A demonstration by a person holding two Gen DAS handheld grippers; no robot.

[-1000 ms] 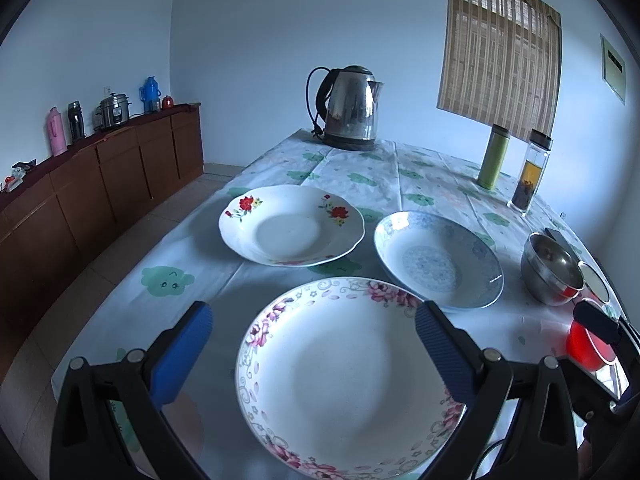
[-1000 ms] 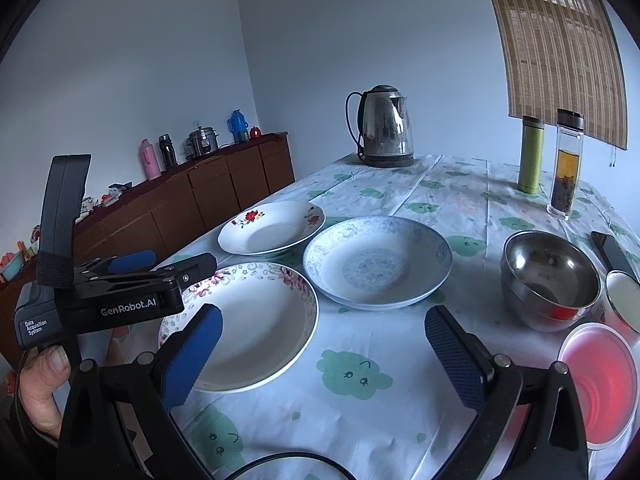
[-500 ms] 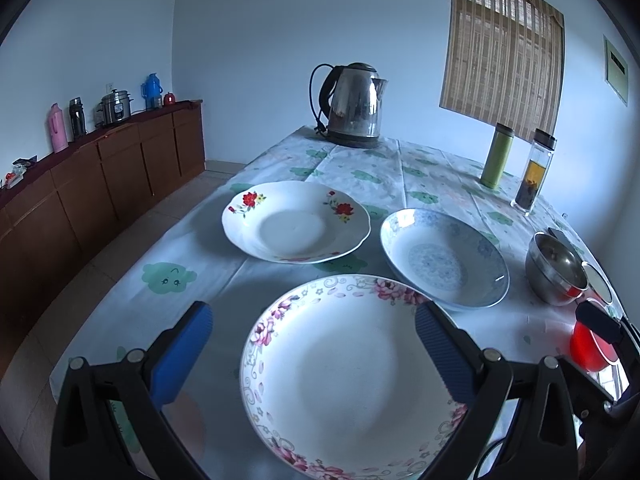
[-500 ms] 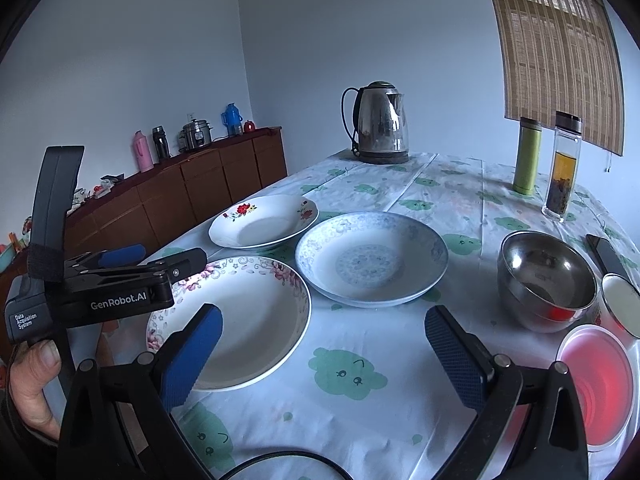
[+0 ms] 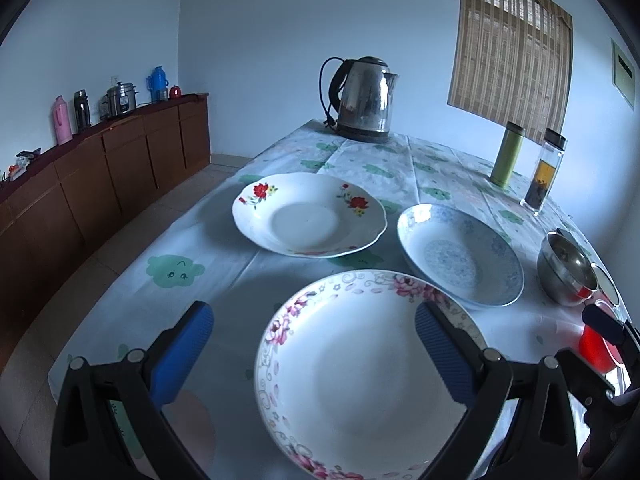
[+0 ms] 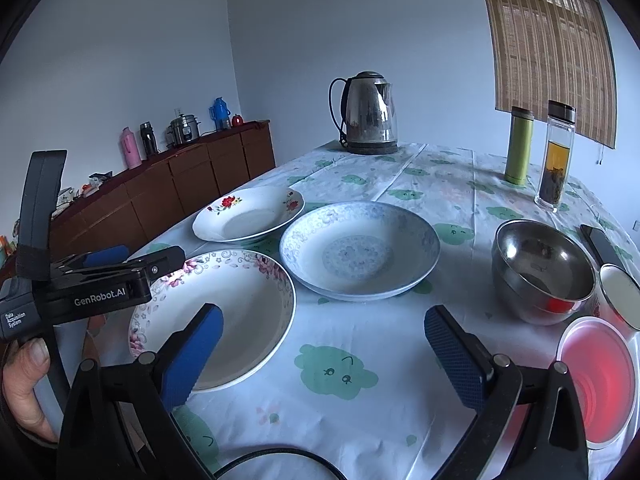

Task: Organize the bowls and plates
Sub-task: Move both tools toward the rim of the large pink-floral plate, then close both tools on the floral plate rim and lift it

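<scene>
The left gripper (image 5: 314, 354) is held low with its 2 blue-padded fingers (image 5: 182, 350) spread wide and nothing between them; in the right wrist view its black body (image 6: 92, 292) reaches in level from the left edge, carried by a hand (image 6: 26, 388) whose thumb wraps the grip. The right gripper (image 6: 322, 354) likewise has its 2 blue fingers (image 6: 454, 360) parted wide and empty, pointing forward, and its tip (image 5: 604, 322) shows at the right edge of the left wrist view.
</scene>
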